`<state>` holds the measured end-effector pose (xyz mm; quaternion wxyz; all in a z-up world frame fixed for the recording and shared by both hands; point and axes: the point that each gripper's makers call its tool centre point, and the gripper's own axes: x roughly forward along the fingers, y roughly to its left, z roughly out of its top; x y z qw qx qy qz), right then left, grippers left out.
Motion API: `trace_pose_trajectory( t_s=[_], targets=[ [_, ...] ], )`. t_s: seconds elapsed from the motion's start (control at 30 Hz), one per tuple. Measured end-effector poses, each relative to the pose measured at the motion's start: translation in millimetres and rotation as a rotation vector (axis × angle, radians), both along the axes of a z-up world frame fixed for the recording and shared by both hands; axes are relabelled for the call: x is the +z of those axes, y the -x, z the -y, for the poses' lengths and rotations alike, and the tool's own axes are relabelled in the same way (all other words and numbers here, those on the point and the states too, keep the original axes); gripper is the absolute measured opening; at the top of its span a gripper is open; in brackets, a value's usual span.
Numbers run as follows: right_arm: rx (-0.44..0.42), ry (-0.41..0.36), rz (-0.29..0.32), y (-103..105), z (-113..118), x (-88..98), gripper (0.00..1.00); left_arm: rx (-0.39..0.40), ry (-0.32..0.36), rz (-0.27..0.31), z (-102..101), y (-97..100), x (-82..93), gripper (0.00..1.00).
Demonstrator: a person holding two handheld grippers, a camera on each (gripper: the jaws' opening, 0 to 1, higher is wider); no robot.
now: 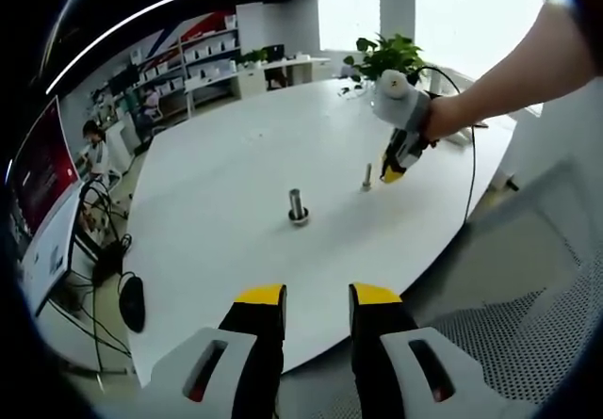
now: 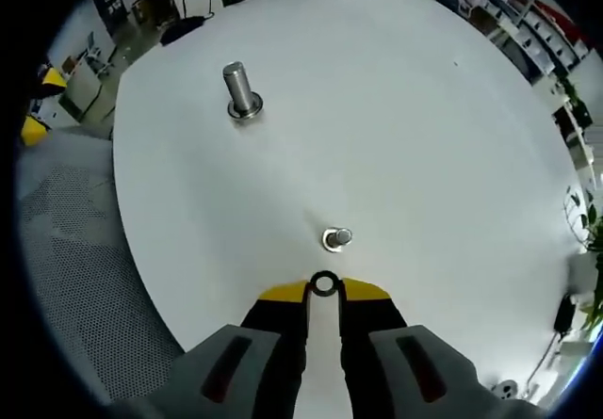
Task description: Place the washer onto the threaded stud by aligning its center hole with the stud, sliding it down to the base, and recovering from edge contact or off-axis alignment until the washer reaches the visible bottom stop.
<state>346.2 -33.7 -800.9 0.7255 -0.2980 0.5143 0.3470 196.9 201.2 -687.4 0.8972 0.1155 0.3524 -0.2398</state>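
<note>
Washer [image 2: 324,284]: a dark ring pinched between the yellow tips of the right gripper [image 2: 324,290], its hole facing the camera in the right gripper view. It is held above the table [image 2: 396,108], near the small stud [image 2: 336,239] but not touching it, and not yet on it. The stud stands upright on its own base.

A second, thicker stud [image 2: 236,89] stands upright well apart, with a ring at its foot.

In the left gripper view, the right gripper [image 1: 392,169] hangs tip-down just beside the small stud [image 1: 366,176], held by a hand [image 1: 445,118]. The thicker stud [image 1: 298,206] sits nearer this camera.

Left gripper [image 1: 317,298]: jaws spread, nothing between them, held off the table [image 1: 236,184] edge.
</note>
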Motion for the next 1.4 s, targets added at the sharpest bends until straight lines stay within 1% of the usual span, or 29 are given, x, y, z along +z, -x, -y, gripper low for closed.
trace_pose_trajectory(
  t_s=[0.17,0.27,0.53,0.63,0.7,0.8,0.97,1.4],
  targets=[
    [0.010,-0.012,0.023,-4,-2,8.7,0.13,-0.002,0.001,0.001,0,0.1,0.6,0.24],
    [0.011,-0.024,0.023,-5,-3,11.8,0.13,-0.003,0.000,0.002,0,0.1,0.6,0.24],
    [0.046,-0.039,0.051,-9,-9,20.1,0.13,0.000,0.002,0.009,0,-0.6,1.6,0.24],
    [0.085,-0.055,0.046,-6,-16,21.3,0.13,0.000,0.002,0.009,0,-0.6,1.6,0.24],
    [0.102,-0.028,0.056,-7,-14,19.8,0.13,0.000,0.003,0.010,0,-0.7,1.9,0.24],
    [0.095,-0.033,0.062,-9,-15,20.3,0.13,0.002,0.004,0.010,0,-0.7,2.2,0.24],
    [0.098,-0.033,0.089,-14,-17,24.6,0.13,0.001,0.004,0.010,0,-0.6,2.2,0.24],
    [0.116,-0.019,0.095,-22,-22,19.9,0.13,0.004,0.003,0.009,-1,-1.3,2.0,0.24]
  ],
)
